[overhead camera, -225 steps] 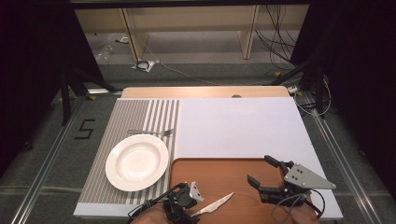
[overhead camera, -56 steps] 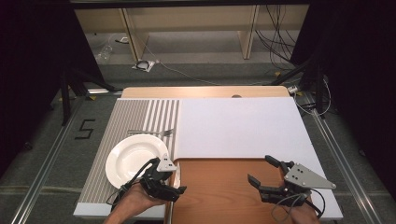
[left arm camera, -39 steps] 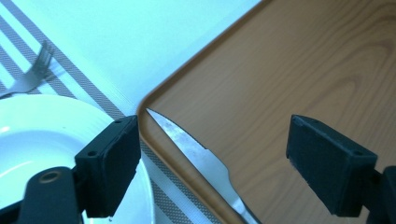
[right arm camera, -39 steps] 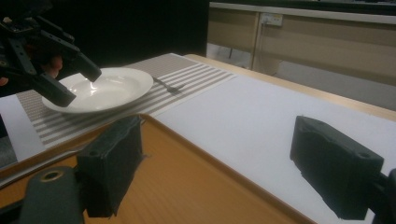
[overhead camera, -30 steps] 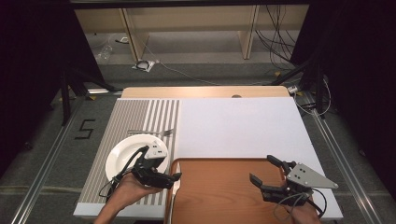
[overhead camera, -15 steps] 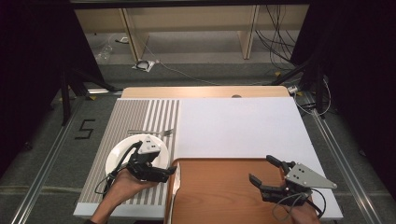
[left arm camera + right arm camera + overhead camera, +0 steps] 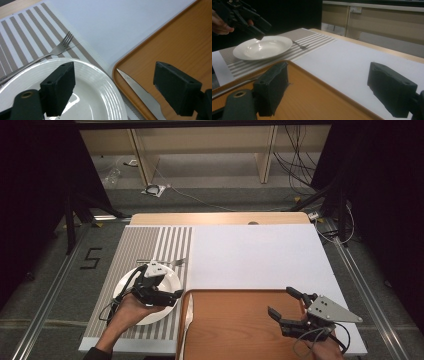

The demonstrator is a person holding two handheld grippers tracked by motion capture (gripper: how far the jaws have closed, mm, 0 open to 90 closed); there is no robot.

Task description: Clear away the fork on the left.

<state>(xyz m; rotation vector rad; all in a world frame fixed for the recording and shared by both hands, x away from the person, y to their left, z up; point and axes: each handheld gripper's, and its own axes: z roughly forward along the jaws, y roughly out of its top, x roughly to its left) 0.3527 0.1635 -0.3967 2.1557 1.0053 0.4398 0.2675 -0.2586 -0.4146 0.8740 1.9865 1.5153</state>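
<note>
Left gripper [image 7: 170,296] above round white ceramic plate [image 7: 131,312], fingers wide, empty — likely lining up on rim. Right gripper [image 7: 287,309] idle over brown wooden tray [image 7: 235,325], fingers wide — apparently waiting.

Both tools gape wide — left tool [image 7: 167,296], right tool [image 7: 286,306].

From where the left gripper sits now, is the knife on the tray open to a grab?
Probably yes. The left gripper hovers open over the white plate, and the knife lies flat along the tray's left edge just beside it, with nothing on or over it. Lying flat against the tray rim may make pinching it awkward.
</note>
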